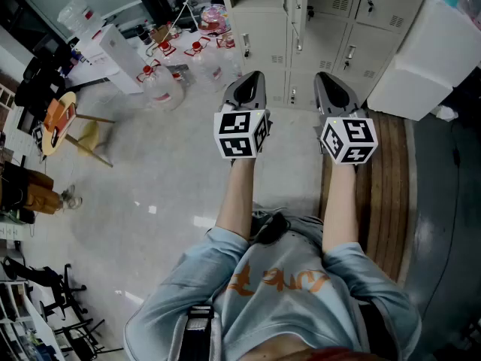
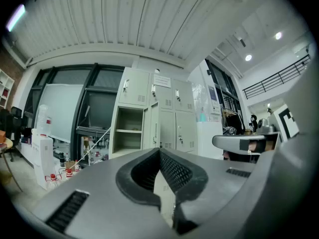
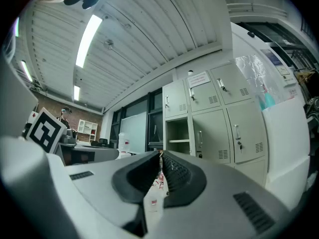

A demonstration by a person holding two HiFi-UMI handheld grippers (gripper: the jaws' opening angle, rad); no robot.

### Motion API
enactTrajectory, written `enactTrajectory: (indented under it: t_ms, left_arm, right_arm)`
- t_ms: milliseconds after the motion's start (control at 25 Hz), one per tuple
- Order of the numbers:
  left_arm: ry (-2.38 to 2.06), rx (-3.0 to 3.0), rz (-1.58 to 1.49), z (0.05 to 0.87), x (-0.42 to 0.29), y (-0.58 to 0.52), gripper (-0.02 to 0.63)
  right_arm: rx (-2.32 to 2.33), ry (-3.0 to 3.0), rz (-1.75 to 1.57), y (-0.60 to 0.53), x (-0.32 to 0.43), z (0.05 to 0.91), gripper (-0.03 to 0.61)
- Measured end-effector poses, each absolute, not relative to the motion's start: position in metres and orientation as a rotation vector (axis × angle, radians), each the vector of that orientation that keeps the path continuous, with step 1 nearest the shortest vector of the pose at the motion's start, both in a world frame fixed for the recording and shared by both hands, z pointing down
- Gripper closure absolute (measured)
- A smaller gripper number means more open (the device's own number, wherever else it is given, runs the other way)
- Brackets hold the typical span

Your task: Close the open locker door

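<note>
Though seemingly cropped overhead, locker shelf (image 2: 128, 131).

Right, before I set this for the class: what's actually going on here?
A person stands facing a bank of grey lockers, holding the left tongs and the right tongs out roughly level in front. Both are shut and empty, touching nothing. One locker compartment stands open, its door swung out towards the person. The door is not yet closed, and neither tongs has reached it.
</note>
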State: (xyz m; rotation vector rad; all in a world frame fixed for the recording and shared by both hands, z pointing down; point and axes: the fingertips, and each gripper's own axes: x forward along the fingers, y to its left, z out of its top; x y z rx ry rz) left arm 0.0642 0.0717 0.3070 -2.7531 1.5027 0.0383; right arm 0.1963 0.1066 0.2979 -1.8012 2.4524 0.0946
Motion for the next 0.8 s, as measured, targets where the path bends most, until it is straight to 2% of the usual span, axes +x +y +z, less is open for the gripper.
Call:
enactTrajectory:
  t_ms: [800]
  left_arm:
    - [1.472, -2.726, 0.048, 0.297, 0.064, 0.055, 0.595]
  right_arm:
    - [-1.788, 2.445, 0.075, 0.086, 0.197, 0.295, 0.537]
